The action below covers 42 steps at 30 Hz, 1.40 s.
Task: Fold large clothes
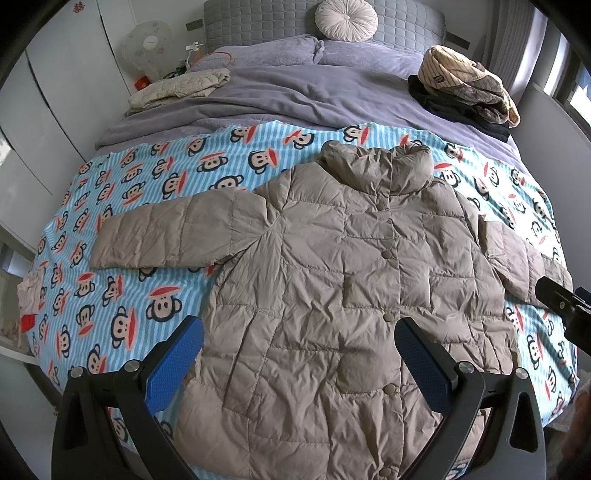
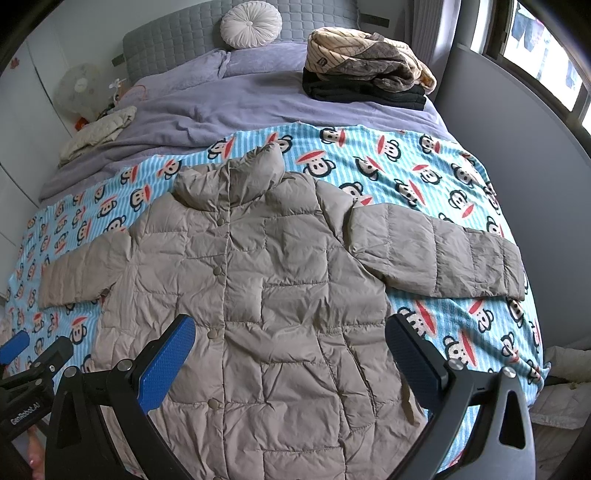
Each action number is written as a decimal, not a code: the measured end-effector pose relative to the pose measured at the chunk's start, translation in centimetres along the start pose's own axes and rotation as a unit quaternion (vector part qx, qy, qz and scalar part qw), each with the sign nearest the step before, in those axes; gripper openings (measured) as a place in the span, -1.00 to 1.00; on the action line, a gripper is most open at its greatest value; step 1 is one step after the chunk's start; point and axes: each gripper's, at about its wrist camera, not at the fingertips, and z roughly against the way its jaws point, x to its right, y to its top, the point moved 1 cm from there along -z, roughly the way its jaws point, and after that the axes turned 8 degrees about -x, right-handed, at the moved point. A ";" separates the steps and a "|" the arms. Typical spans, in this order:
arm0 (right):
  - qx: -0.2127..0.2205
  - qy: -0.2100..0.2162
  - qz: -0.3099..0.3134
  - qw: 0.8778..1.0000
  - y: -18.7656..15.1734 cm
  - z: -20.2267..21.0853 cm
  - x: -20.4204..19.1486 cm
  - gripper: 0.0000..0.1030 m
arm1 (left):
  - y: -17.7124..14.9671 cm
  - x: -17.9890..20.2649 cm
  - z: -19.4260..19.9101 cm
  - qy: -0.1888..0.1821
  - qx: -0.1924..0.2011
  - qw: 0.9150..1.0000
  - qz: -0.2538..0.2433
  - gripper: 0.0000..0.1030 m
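Across the foot of the bed [image 1: 155, 110], on a blue striped blanket [image 1: 147, 192] printed with cartoon monkey faces, the beige quilted jacket [image 1: 332, 277] lay flat, front side up and snapped closed down the middle, collar pointing toward the grey headboard [image 1: 258, 22]. Both sleeves were spread out sideways, one to each side of the body, resting on the blanket. And down at the hem end, the left tool [image 1: 299, 354] hovered over the lower part of the jacket, its blue-padded fingers [image 1: 173, 362] wide apart with nothing between them. The right tool [image 2: 290, 354] matched it, fingers [image 2: 166, 365] spread over the lower right half of the jacket, gripping nothing either. In the right wrist view the left tool [image 2: 22, 350] showed at the lower left edge, beside the jacket's hem and apart from it; whether either tool touched the fabric could not be told. Further up the bed, a lilac duvet [image 1: 314, 92] covered the mattress, with a round pale cushion [image 1: 345, 18] against the headboard. A stack of folded clothes [image 1: 469, 88], dark pieces under striped and brownish ones, sat on the right side of the duvet, and a cream garment [image 1: 181, 86] lay bundled on the left edge, well apart from the jacket. A white fan [image 1: 147, 46] stood beside the bed.
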 end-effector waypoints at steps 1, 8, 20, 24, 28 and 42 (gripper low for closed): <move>0.000 -0.001 0.000 1.000 0.0 0.0 0.0 0.99 | -0.1 -0.1 0.0 0.000 0.000 1.000 0.000 1.00; -0.001 -0.001 0.001 1.000 0.0 -0.1 -0.1 0.99 | 0.0 0.0 0.0 0.000 0.000 1.000 0.000 1.00; -0.006 0.000 0.002 1.000 -0.2 -0.2 -0.3 0.99 | -0.7 -0.2 0.0 -0.003 -0.001 1.000 0.000 1.00; -0.010 -0.002 0.005 1.000 -0.5 -0.3 -0.4 0.99 | -1.3 -0.7 -0.1 -0.008 -0.004 1.000 0.004 1.00; -0.017 0.001 0.001 1.000 -0.7 -0.6 -0.5 0.99 | -1.3 -1.4 -0.8 -0.017 -0.012 1.000 0.008 1.00; -0.060 0.089 0.046 0.993 -2.1 -5.0 -8.1 0.99 | -0.5 -12.6 -8.9 -0.081 -0.044 0.990 0.104 1.00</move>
